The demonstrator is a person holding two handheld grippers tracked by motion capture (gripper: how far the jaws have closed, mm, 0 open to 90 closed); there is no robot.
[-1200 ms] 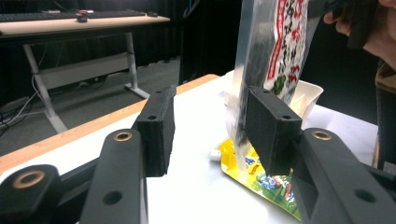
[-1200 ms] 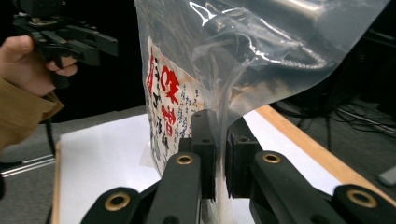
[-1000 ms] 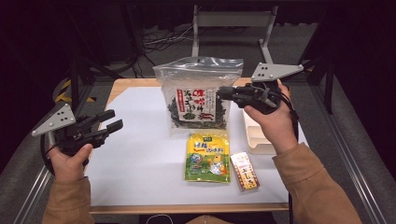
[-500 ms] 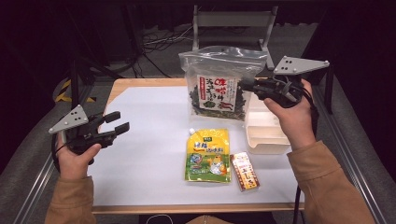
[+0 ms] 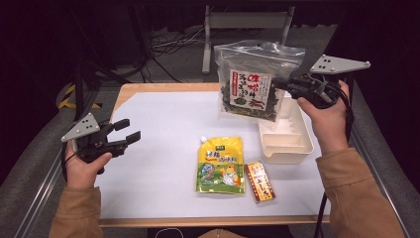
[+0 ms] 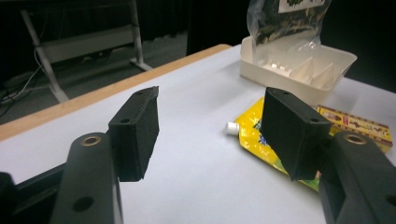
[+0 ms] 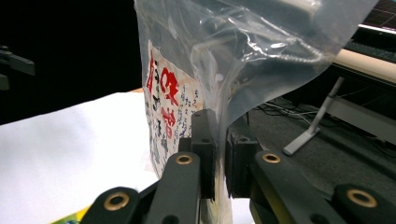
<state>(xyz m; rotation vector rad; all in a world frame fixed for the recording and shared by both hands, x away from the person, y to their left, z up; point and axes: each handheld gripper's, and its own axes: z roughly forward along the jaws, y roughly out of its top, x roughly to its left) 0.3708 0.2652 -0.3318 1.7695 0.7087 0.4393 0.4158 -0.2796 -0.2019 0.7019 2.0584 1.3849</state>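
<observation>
Since the earlier frames I have carried the seaweed bag from the middle of the table rightward, and it now hangs above the far end of the white tray. My left gripper has dropped a little nearer the tabletop, and its jaws have just been opening; they stand spread with nothing between them. My right gripper is pinched on the bag's right edge; in the right gripper view its pads press together on the clear plastic.

The bag hangs upright, long axis vertical, sealed top edge up and label facing me. Its lower end dips toward the tray's far compartment; whether it touches the tray I cannot tell.

The surface is a white sheet over a wooden tabletop. A yellow spout pouch lies flat near the middle, spout pointing away from me, and a small red-and-gold packet lies just right of it. Beyond the far edge the room is dark, with cables on the floor and a grey metal stand.
</observation>
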